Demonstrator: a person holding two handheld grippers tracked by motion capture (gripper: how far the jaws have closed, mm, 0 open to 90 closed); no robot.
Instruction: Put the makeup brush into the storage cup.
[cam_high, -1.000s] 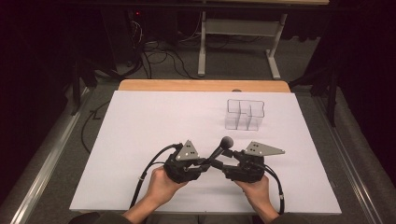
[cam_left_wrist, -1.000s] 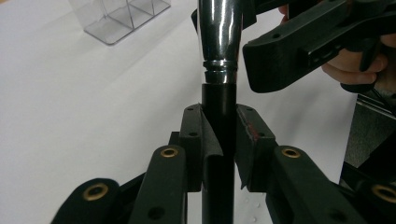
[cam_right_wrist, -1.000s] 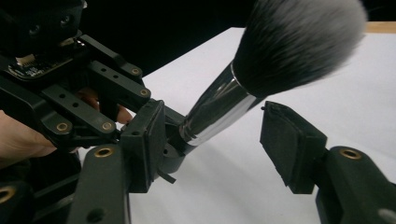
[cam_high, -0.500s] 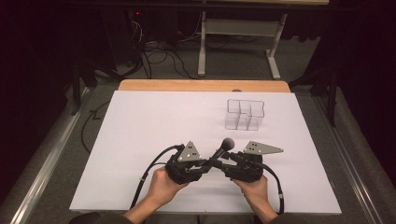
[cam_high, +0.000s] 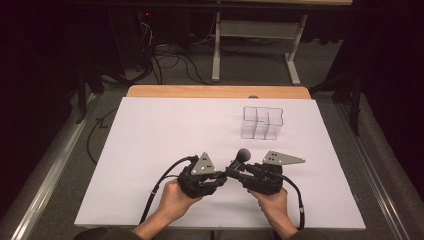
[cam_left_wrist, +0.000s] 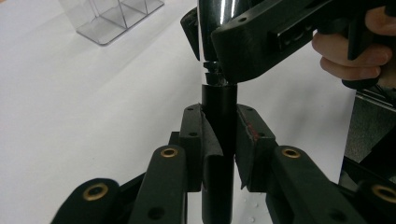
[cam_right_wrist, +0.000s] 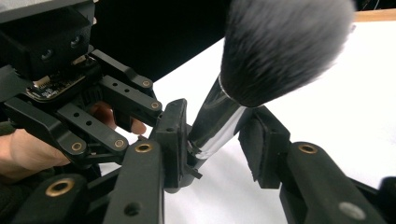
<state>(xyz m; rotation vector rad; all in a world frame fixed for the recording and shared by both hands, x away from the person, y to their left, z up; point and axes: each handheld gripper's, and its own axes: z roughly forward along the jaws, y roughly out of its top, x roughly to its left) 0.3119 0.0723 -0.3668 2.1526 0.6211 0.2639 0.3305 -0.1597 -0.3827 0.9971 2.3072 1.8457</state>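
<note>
A makeup brush (cam_high: 243, 154) with a dark fluffy head (cam_right_wrist: 280, 42), a silver ferrule and a black handle (cam_left_wrist: 218, 107) is held up over the near middle of the table. My left gripper (cam_high: 226, 173) is shut on the black handle, both pads pressing it in the left gripper view (cam_left_wrist: 219, 140). My right gripper (cam_high: 236, 172) faces it from the right. Its jaws have just been closing around the silver ferrule (cam_right_wrist: 215, 126). One pad touches the ferrule and the other stands a little off it (cam_right_wrist: 219, 140).
A clear plastic organizer with several compartments (cam_high: 262, 122) stands at the far right of the white table sheet (cam_high: 150, 150). A wooden strip (cam_high: 215, 91) runs along the table's far edge. Cables trail from both grippers toward the front edge.
</note>
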